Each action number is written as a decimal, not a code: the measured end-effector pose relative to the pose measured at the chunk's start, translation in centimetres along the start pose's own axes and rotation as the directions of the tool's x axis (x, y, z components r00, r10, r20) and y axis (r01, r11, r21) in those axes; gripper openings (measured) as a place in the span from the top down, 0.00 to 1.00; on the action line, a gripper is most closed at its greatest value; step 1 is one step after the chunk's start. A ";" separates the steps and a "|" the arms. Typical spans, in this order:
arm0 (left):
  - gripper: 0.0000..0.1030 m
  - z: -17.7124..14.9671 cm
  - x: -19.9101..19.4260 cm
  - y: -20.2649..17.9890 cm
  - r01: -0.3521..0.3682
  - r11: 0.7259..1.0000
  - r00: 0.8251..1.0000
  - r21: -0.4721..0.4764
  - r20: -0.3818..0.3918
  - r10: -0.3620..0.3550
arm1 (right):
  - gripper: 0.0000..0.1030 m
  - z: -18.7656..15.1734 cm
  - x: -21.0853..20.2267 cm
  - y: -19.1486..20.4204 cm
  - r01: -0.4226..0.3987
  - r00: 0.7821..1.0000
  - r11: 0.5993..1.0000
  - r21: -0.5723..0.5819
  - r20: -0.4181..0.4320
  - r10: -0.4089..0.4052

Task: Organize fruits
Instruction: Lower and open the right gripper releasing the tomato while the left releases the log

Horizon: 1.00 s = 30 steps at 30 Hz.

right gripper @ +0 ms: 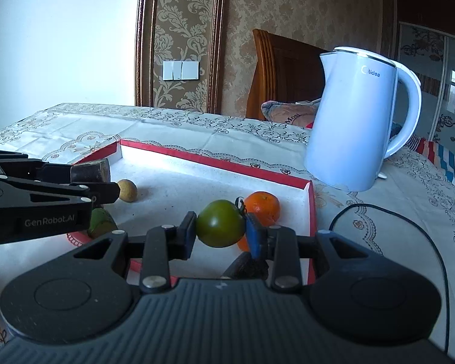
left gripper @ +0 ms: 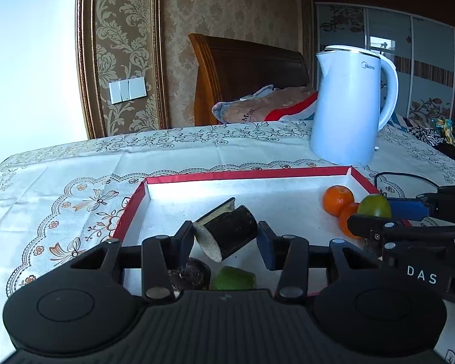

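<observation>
Tomato (right gripper: 220, 227) was clamped in right gripper (right gripper: 220, 232) over tray (right gripper: 215, 160), 6 o'clock of orange (right gripper: 264, 206); soft, squeezed lightly at its sides. Left gripper (left gripper: 226, 236) pinched stiff cane (left gripper: 230, 230).

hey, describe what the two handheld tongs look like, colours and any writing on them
Both tongs, left and right, are black plastic with ribbed dark-grey bodies, two round discs, silver pivot screws and blue pads. Seen side-on from the other camera, the left one reads "GenRobot.AI" in white; the right one shows "DAS".
</observation>
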<state>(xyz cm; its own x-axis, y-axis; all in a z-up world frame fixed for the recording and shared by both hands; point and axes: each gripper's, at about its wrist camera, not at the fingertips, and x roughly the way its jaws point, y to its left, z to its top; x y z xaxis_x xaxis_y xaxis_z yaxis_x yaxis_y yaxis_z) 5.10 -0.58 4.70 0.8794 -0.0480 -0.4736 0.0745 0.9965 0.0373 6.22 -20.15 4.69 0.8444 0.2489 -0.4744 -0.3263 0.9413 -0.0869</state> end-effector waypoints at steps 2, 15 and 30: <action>0.57 0.4 0.9 0.3 -0.015 1.000 1.000 -0.010 -0.008 0.015 | 0.69 0.3 0.9 0.1 0.002 1.000 1.000 0.009 -0.009 -0.002; 0.57 1.9 4.3 1.3 -0.079 0.997 0.997 -0.019 -0.019 0.079 | 0.69 1.1 5.7 0.2 0.029 0.998 0.998 0.048 -0.060 -0.027; 0.57 2.0 7.5 2.1 -0.124 0.992 0.987 -0.038 -0.104 0.120 | 0.69 2.1 8.3 0.2 0.006 0.992 0.998 0.060 -0.124 0.002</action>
<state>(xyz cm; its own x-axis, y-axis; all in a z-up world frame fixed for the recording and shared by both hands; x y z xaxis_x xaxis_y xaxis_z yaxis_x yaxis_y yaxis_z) 12.80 1.07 2.97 0.8285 0.0791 -0.5544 -0.0535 0.9966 0.0623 14.04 -17.45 2.60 0.7845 0.2203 -0.5797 -0.2952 0.9547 -0.0367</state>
